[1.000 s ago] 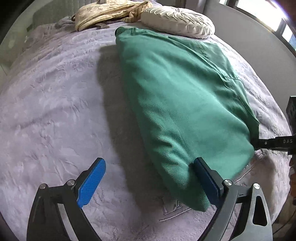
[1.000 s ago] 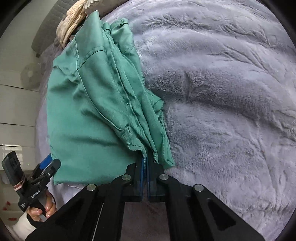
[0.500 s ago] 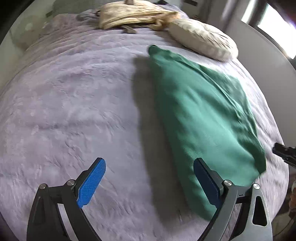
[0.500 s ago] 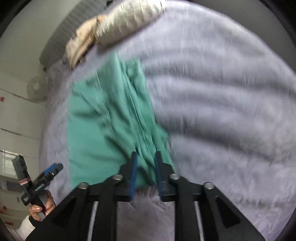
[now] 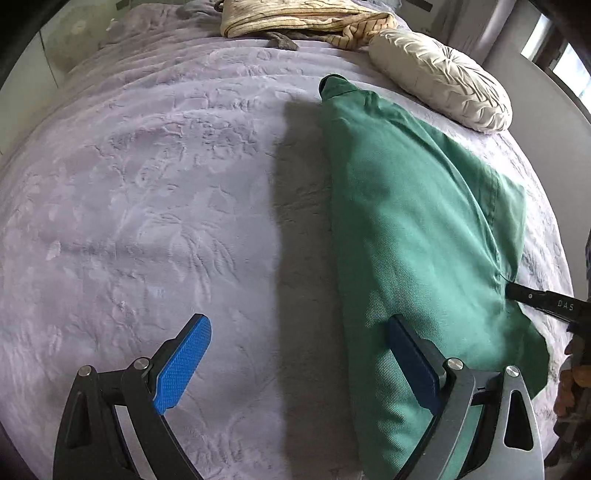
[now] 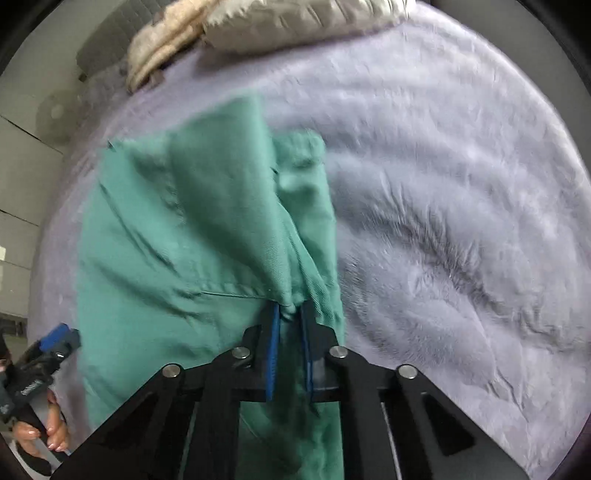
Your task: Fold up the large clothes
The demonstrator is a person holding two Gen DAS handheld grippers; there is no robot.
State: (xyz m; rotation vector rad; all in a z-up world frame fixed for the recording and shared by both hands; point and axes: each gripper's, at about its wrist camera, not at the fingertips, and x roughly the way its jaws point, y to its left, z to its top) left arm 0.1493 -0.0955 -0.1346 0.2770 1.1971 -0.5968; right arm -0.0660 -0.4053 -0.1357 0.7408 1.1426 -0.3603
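A large green garment (image 5: 406, 221) lies folded lengthwise on the lilac bedspread (image 5: 147, 184). My left gripper (image 5: 299, 362) hangs open above the bed; its right pad (image 5: 413, 362) is over the garment's near left edge and nothing is between the pads. In the right wrist view my right gripper (image 6: 290, 310) has its jaws closing on a bunched fold of the garment (image 6: 184, 258), which rises in a ridge toward the pads. The right gripper's black tip (image 5: 535, 301) shows at the garment's right edge. The left gripper (image 6: 55, 343) shows at lower left, held by a hand.
A cream pleated round pillow (image 5: 443, 81) lies just beyond the garment's far end, with a beige striped cloth (image 5: 295, 14) heaped behind it. The plush bedspread (image 6: 443, 184) stretches wide on both sides of the garment. A grey wall borders the bed at right.
The right gripper let go of the garment's edge, its jaws parted briefly, then closed on a fold farther in. The left gripper drifted sideways, still open, so the garment sits farther right in its view.
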